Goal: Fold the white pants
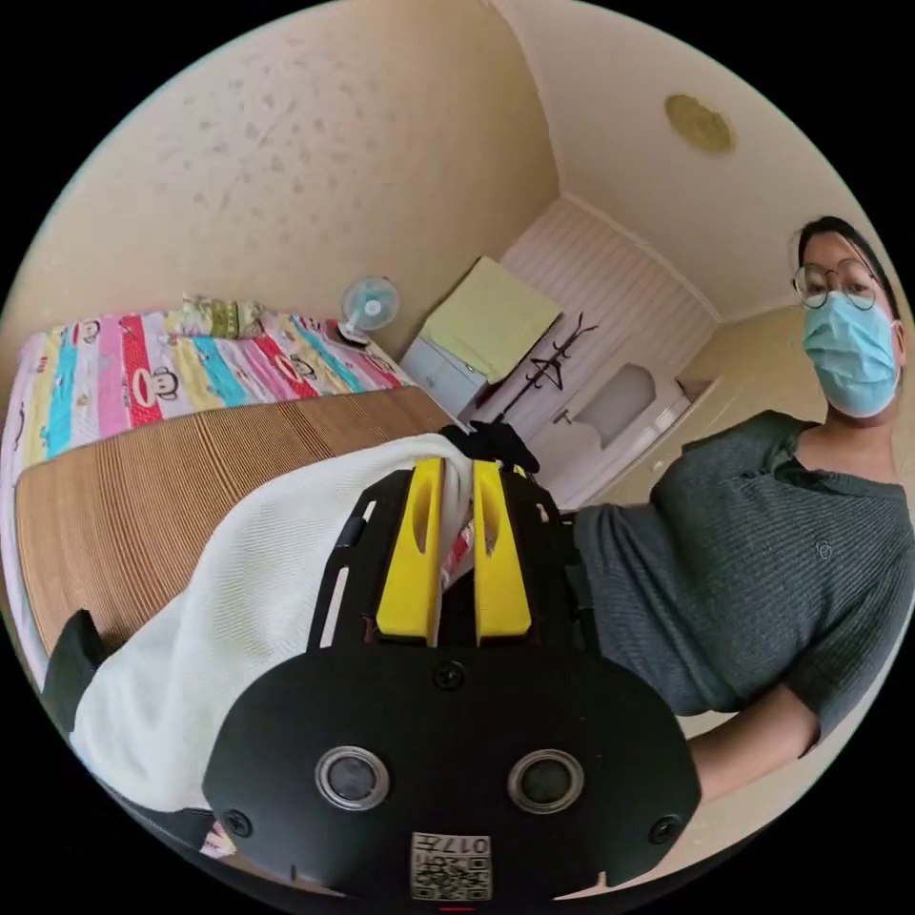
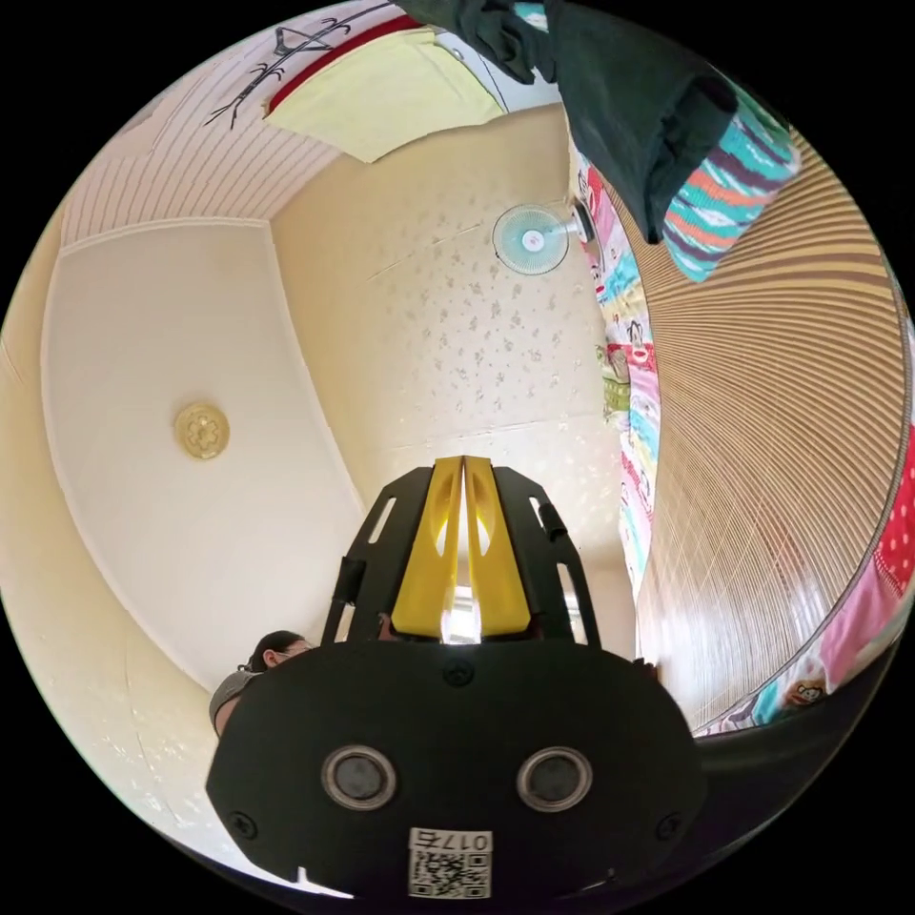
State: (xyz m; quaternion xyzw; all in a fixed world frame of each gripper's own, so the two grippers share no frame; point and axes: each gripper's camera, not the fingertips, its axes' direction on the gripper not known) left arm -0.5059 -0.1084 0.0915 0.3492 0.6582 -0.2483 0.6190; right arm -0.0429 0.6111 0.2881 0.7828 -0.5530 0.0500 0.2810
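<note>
Left gripper [image 1: 456,469] has its yellow jaws nearly together, pinching a fold of the white pants [image 1: 229,610] between them; the pants hang from the jaws and drape down across the left of the left gripper view, over the woven bed mat [image 1: 143,496]; a cartoon-print sheet [image 1: 143,367] lies beyond the mat, a small fan [image 1: 368,305] at its far end; a person in a grey top [image 1: 762,572] stands beside the bed; right gripper [image 2: 463,465] has its jaws pressed together, tips touching, nothing seen between them, aimed at wall and ceiling; in the right gripper view, dark clothing [image 2: 629,105] and a striped garment [image 2: 724,210] lie on the mat.
</note>
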